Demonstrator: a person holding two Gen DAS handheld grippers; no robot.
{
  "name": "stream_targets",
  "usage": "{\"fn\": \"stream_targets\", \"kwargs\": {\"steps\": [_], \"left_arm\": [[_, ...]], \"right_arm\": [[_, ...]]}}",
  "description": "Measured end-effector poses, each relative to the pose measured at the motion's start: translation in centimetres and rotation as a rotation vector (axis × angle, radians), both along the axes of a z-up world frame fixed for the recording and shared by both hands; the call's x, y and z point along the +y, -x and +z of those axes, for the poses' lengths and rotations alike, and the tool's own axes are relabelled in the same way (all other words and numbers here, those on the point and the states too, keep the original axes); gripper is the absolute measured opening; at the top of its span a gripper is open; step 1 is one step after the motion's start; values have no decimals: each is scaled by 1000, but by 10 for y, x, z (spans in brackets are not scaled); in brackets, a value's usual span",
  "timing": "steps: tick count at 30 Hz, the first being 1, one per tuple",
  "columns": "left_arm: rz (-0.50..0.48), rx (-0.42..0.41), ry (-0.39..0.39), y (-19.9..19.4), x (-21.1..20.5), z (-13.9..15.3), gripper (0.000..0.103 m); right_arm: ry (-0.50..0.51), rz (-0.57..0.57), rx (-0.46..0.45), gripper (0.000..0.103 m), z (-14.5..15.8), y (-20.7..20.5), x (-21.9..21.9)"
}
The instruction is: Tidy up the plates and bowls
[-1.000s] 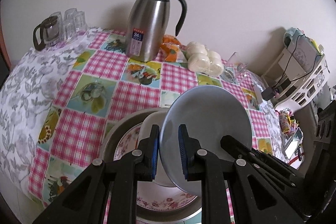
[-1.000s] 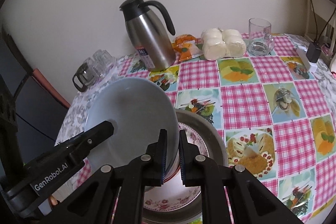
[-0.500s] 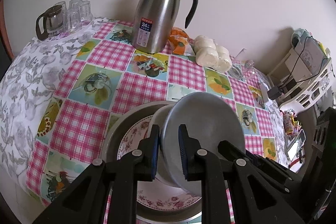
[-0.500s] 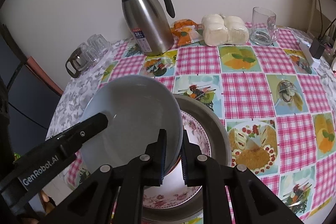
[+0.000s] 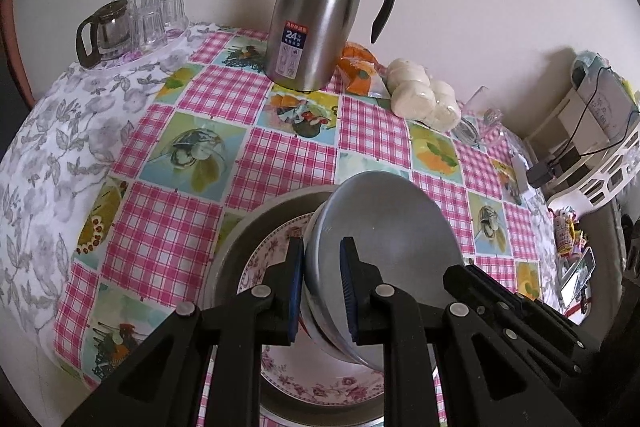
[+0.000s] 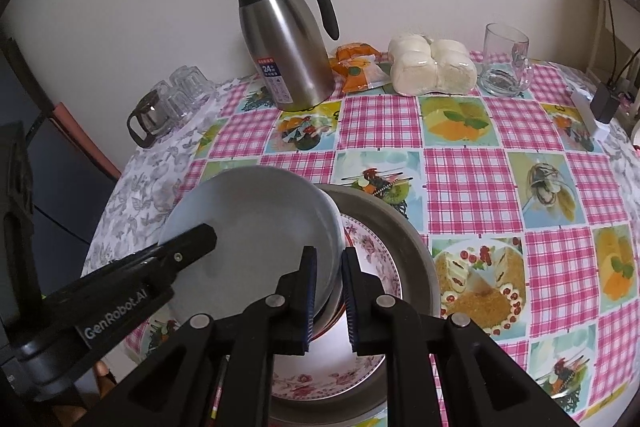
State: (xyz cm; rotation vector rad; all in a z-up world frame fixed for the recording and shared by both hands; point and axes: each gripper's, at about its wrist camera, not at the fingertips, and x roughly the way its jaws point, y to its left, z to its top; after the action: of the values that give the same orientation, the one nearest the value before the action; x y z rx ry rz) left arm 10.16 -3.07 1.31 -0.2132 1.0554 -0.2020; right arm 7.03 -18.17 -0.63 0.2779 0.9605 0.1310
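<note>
On jug label (image 5: 293, 41), "24", arm reading "GenRobot.AI" (image 6: 114, 314)

grey bowl (image 6: 256, 227): 1 | floral plate (image 5: 320, 379): 1 | metal basin (image 6: 404, 243): 1 | steel thermos (image 6: 284, 63): 1 | glass mug (image 6: 506, 61): 1 | grippers: 2, left gripper (image 5: 320, 291), right gripper (image 6: 329, 297)

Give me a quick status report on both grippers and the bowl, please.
Left gripper and right gripper both clamped on pale grey bowl's rim. Bowl tilted over floral plate in round metal basin. Nothing in the way.
</note>
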Motion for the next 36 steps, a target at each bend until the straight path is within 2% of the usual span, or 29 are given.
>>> {"fn": "stream_targets", "kwargs": {"steps": [7, 8, 9, 10, 11, 13, 15, 17, 18, 19, 20, 22, 24, 26, 29, 31, 36], "left_arm": [[5, -31, 15, 5, 4, 9, 20], [5, -37, 16, 6, 5, 11, 22], [5, -42, 16, 7, 5, 13, 31], [5, -50, 16, 9, 5, 15, 43], [6, -55, 17, 10, 6, 17, 47], [12, -70, 20, 14, 9, 21, 51], [21, -77, 8, 17, 10, 24, 55], [34, -83, -7, 21, 13, 25, 61], [39, -85, -16, 22, 13, 26, 67], [46, -89, -27, 24, 15, 26, 71], [53, -93, -32, 25, 17, 26, 71], [65, -98, -33, 28, 21, 26, 76], [80, -103, -37, 32, 26, 25, 81], [103, -110, -44, 36, 32, 24, 82], [120, -114, -54, 41, 38, 23, 83], [119, -116, -60, 45, 40, 21, 90], [106, -115, -88, 52, 38, 15, 92]], "right_arm": [[9, -13, -16, 15, 5, 3, -4], [13, -17, -20, 15, 6, 4, -6], [17, -22, -22, 16, 7, 5, -7], [20, -26, -24, 26, 7, 6, -7], [22, -28, -26, 38, 8, 7, -8], [32, -31, -32, 45, 8, 9, -9], [39, -31, -40, 48, 9, 12, -9], [37, -30, -52, 60, 10, 15, -9], [39, -30, -59, 65, 11, 16, -9], [43, -29, -68, 67, 11, 18, -9], [44, -28, -73, 69, 12, 20, -9], [38, -28, -82, 81, 11, 23, -9], [34, -32, -86, 85, 10, 26, -10], [30, -41, -89, 97, 8, 30, -13], [29, -55, -95, 101, 7, 36, -16], [26, -60, -97, 103, 5, 39, -19], [26, -76, -95, 103, 0, 47, -24]]}}
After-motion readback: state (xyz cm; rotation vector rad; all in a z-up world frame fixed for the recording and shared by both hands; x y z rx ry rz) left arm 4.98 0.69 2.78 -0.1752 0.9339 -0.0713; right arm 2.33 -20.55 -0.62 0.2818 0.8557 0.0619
